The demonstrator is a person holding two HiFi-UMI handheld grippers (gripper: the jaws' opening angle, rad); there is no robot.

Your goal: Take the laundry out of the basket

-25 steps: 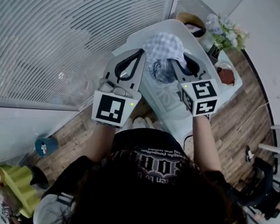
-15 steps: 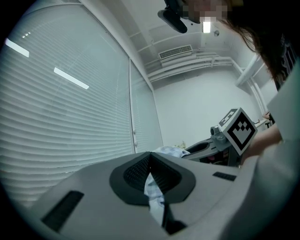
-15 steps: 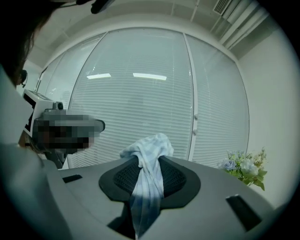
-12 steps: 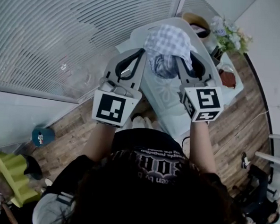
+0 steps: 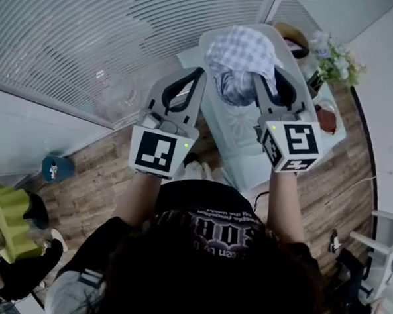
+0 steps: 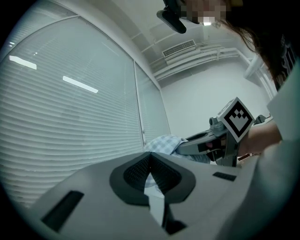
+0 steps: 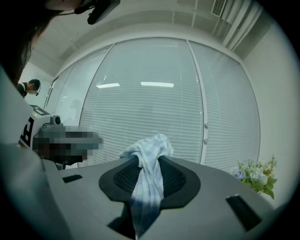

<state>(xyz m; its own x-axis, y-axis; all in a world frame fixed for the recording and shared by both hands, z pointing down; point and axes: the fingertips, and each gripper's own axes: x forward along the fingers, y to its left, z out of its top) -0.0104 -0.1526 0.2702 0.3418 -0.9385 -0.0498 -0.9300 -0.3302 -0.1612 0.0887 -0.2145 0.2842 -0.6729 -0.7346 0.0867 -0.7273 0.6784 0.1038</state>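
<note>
Office-like room, curved window blinds point(image 5: 91, 40), wood floor point(image 5: 95, 190), ceiling vent point(image 6: 178, 48)

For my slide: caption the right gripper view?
The right gripper pinches a blue checked cloth in front of window blinds.

A curved window wall point(image 5: 91, 40) hung with horizontal blinds fills your head view from 9 to 12 o'clock. It meets a wood-plank floor point(image 5: 94, 193) that runs on beneath you. A white table point(image 5: 240, 146) stands ahead at 12 o'clock, with a bunch of flowers point(image 5: 335, 62) at 1 o'clock. A white furniture frame point(image 5: 384, 244) sits at 4 o'clock, a yellow-green block point(image 5: 7, 218) at 8 and a small teal object point(image 5: 53, 167) at 9. Strip lights point(image 7: 157, 84) reflect in the blinds. A ceiling vent point(image 6: 178, 48) sits overhead above a plain white wall point(image 6: 201, 103).
</note>
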